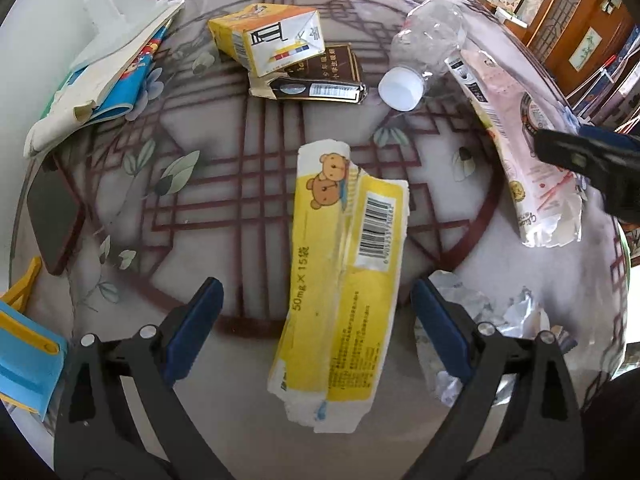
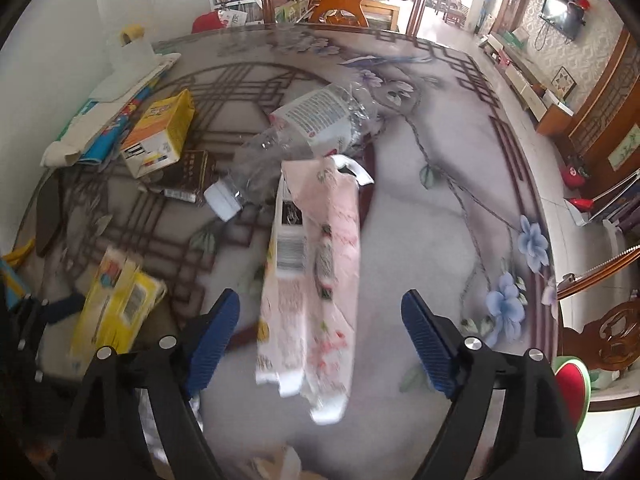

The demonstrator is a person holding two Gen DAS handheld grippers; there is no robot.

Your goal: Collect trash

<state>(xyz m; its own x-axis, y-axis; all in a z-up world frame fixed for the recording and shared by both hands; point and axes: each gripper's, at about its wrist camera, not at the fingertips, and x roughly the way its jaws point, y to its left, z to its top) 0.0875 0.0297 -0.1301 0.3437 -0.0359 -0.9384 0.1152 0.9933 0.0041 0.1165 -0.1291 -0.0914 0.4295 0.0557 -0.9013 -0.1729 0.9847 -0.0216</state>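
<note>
Both tools are poised over litter on the table [image 1: 460, 216], and each has its jaws standing apart with nothing clamped. The left tool [image 1: 316, 304] hangs over the yellow wrapper [image 1: 340, 280], which lies flat and lengthwise between its blue pads without touching either one. The right tool [image 2: 320, 320] is lined up the same way over the pink wrapper [image 2: 316, 280], whose far end lies against the crushed plastic bottle [image 2: 304, 136]; the jaws are well clear of the wrapper on both sides. The step in hand looks like a paired pickup, one wrapper per tool. Both wrappers are thin and limp, so a good grab probably means lowering until the pad tips nearly meet the glassy table top, then closing across the narrow width so the film bunches up between the pads rather than sliding flat beneath them. Gripping near the middle should keep the ends from drooping and dragging other litter. On the right, lifting straight up risks nudging the bottle, which could roll; drawing the wrapper toward the near edge first would likely free it. The yellow carton [image 1: 272, 36] and the dark packet [image 1: 324, 76] beneath it wait farther back.
</note>
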